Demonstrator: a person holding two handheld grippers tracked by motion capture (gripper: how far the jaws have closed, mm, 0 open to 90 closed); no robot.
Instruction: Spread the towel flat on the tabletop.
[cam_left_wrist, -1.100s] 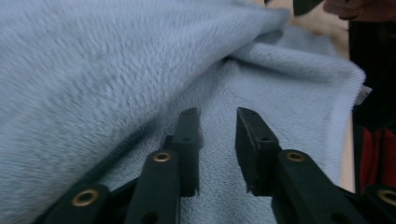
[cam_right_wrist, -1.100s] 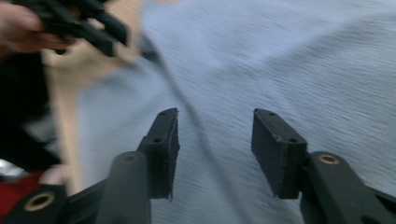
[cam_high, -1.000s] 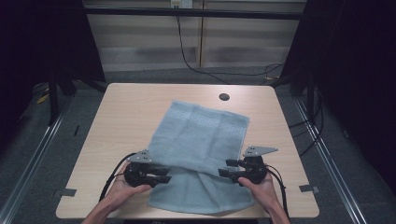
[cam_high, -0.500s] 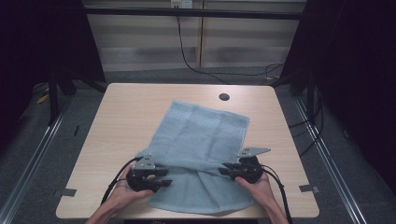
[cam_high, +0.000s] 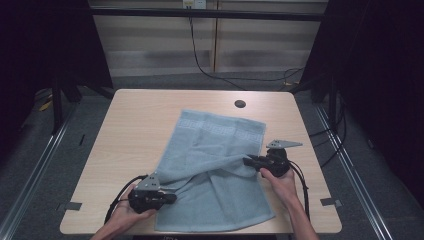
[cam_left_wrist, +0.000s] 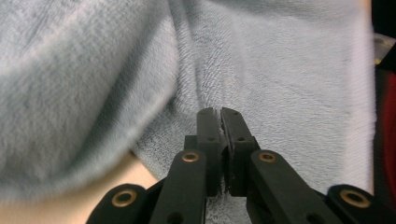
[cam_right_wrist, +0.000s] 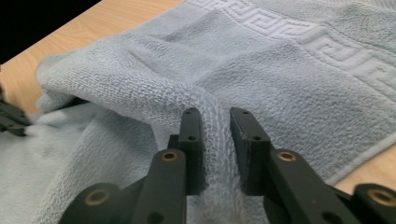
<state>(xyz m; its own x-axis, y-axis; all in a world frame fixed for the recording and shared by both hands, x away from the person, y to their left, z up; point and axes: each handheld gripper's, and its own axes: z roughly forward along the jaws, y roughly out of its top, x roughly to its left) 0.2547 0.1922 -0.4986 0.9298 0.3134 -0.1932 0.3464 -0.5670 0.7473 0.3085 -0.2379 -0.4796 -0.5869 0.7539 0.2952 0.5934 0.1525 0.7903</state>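
A light blue towel (cam_high: 215, 145) with a key-pattern border lies on the wooden table (cam_high: 140, 120), a raised fold running slantwise across it. My left gripper (cam_high: 172, 196) is at the near left end of that fold, shut on a thin pinch of towel (cam_left_wrist: 280, 70), its jaws almost touching (cam_left_wrist: 218, 112). My right gripper (cam_high: 246, 161) grips the fold's far right end. In the right gripper view a thick roll of towel (cam_right_wrist: 280, 70) fills the gap between the jaws (cam_right_wrist: 215, 114). Those jaws have just been opening slightly, the cloth still between them.
A round dark grommet hole (cam_high: 240, 104) sits near the table's far edge. Bare tabletop lies left of and beyond the towel. Cables (cam_high: 117, 200) trail from both grippers toward the near edge. Dark floor and rails surround the table.
The right hand has carried its end of the fold away from the person, and the left has drawn slightly nearer. The raised fold now runs slantwise instead of straight across.
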